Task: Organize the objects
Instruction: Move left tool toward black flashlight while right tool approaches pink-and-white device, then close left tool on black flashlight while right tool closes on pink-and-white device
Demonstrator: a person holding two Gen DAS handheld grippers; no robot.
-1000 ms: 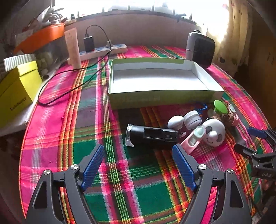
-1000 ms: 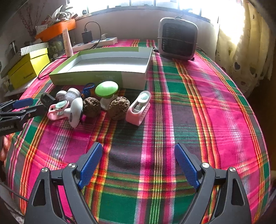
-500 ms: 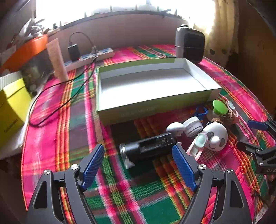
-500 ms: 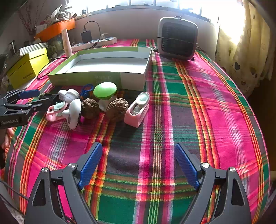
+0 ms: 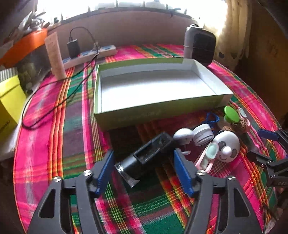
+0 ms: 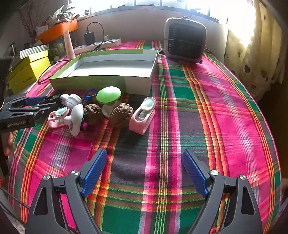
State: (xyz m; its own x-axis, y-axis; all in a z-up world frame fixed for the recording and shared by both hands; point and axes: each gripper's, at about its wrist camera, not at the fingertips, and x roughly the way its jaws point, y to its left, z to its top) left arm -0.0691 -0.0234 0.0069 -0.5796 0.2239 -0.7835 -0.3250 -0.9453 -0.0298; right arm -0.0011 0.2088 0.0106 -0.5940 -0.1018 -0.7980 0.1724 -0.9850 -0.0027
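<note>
L gripper (image 5: 144,169) wide apart round black device (image 5: 144,158) — R gripper (image 6: 144,171) apart, empty.

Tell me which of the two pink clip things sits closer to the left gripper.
The smaller pink clip, leaning against the white panda-faced toy, near the left gripper. The other pink clip lies beyond the walnuts.

Strong daylight pours from the far window (image 6: 162,2), blown out to white glare, brightest at far right. Fisheye bending darkens the corners. The left wrist view is softly blurred; the right is sharper.
</note>
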